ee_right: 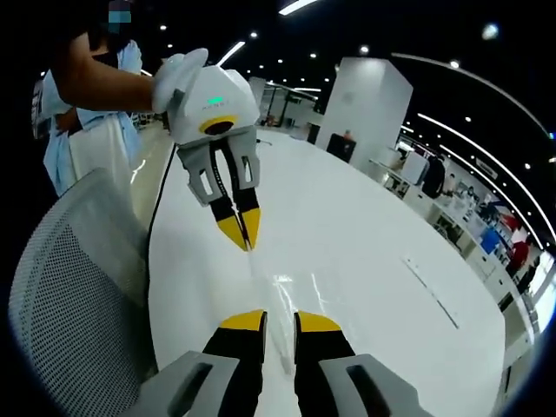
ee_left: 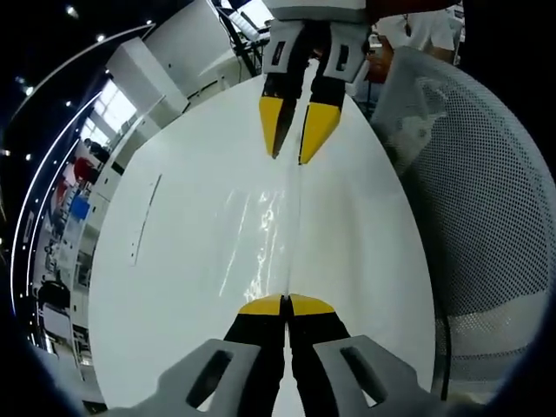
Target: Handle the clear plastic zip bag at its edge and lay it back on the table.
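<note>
While the left gripper (ee_left: 285, 303) pinches the zip bag's (ee_left: 261, 230) near edge over the white table (ee_left: 365, 234), the right gripper (ee_right: 280, 321) stands spread at the opposite edge; a mesh chair (ee_right: 69, 287) flanks the table.

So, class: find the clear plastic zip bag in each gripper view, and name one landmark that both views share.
Left gripper view: the clear plastic zip bag stretches up the centre, from this gripper's shut fingers to the other gripper's.
Right gripper view: the bag lies low centre, just above this gripper's open fingers.
Shared landmark: the grey mesh chair back beside the white table.
</note>
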